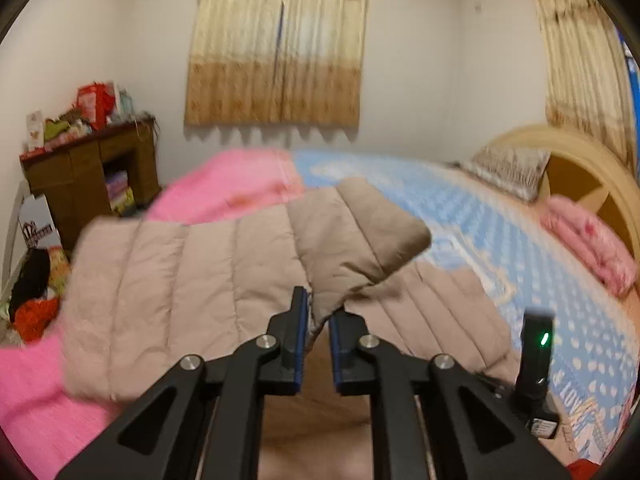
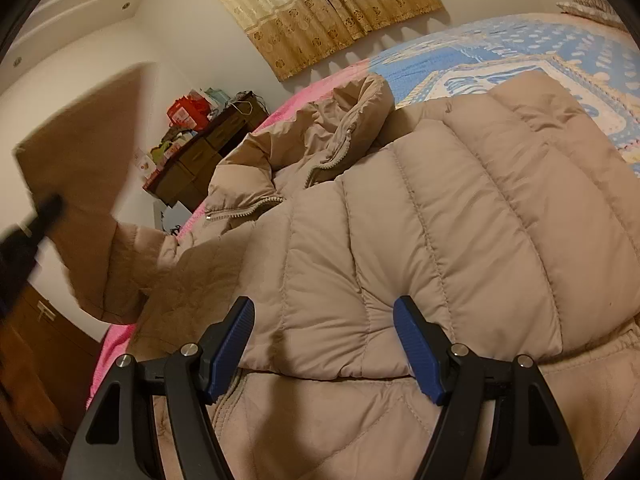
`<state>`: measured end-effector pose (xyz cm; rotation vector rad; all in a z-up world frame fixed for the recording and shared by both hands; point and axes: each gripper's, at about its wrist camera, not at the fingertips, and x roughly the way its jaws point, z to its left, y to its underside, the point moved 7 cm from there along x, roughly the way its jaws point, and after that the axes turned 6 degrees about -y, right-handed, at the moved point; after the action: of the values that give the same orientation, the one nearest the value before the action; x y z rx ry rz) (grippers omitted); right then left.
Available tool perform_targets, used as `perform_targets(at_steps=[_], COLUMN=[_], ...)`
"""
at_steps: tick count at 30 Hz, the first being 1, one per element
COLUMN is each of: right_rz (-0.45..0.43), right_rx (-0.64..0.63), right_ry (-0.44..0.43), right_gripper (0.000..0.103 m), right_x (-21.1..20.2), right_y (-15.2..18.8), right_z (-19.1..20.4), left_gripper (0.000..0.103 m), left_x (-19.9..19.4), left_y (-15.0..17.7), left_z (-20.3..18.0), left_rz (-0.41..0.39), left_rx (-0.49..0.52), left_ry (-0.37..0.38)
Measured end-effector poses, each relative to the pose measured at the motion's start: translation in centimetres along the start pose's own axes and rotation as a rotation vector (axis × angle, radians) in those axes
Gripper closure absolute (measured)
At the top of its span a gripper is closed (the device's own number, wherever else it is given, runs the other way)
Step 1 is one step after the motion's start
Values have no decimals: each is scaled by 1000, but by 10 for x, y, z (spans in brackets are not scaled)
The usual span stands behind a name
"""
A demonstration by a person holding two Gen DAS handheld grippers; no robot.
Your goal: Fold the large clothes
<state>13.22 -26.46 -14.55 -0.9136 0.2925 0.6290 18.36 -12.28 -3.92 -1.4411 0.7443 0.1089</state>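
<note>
A beige quilted puffer jacket [image 2: 440,208] lies spread on the bed, its collar and zip toward the far left. In the left wrist view my left gripper [image 1: 320,306] is shut on a bunched edge of the jacket [image 1: 192,280], and that part hangs lifted above the bed. The right wrist view shows the same lifted flap [image 2: 80,152] as a blur at the left, with the left gripper [image 2: 44,208] dark below it. My right gripper [image 2: 324,308] stands open low over the jacket's folded near edge, its blue pads [image 2: 232,344] either side of the padding without squeezing it.
The bed has a blue patterned cover [image 1: 500,216] and a pink blanket [image 1: 240,184]. Pillows [image 1: 512,172] lie by the wooden headboard [image 1: 580,160]. A brown cabinet [image 1: 80,172] piled with things stands at the far left, with clutter on the floor below. Curtains [image 1: 276,48] hang on the back wall.
</note>
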Motion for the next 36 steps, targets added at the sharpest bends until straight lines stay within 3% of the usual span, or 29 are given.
perform_targets(at_steps=[3,5,8,13,18,19,21,23,24,25,28,29,30,33,36], right_rz=[-12,-16,-3,25,-96,-91,0,86,114,120,133,133,119,28,11], right_rx=[33,49,77,91,167,188,204,178,147,92,-28,-65,-122,-262,-286], right_ry=[-31,-45,-59,-32,-141,-141,-45,-11,-1,36,102,108,122,155,188], right_gripper=[30,30,30,30,30,25,24,24,28,48,82,88,92,93,93], right_x=[-3,-5,-7,-41,-75,-70,-40,-12,1,9,18,16,9,-24,-52], right_y=[-1,-1,-1,7,-21,-27,-29,-21,-15,-12,-8,-9,-14,-39,-59], right_z=[-4,-5,-7,-3,4,3,-3,-3,2,9,25,32,41,61,53], left_gripper=[67,44,25,22,18,18,18,18,18,17,15,15,15,15,15], left_x=[24,20,-1,-38,-51,-50,-49,-51,-52,-51,-47,-46,-44,-33,-19], left_y=[45,61,77,85,87,87,83,79,76,73,67,67,63,45,30], left_z=[-34,-31,-4,87,170,178,191,197,199,200,210,214,216,218,209], left_rz=[145,175,178,140,71,70,72,58,54,53,51,48,45,46,49], left_rx=[3,-46,-123,-220,-337,-362,-406,-417,-418,-414,-409,-413,-422,-439,-405], left_ry=[52,61,31,-56,-247,-258,-280,-297,-305,-312,-345,-350,-349,-327,-339])
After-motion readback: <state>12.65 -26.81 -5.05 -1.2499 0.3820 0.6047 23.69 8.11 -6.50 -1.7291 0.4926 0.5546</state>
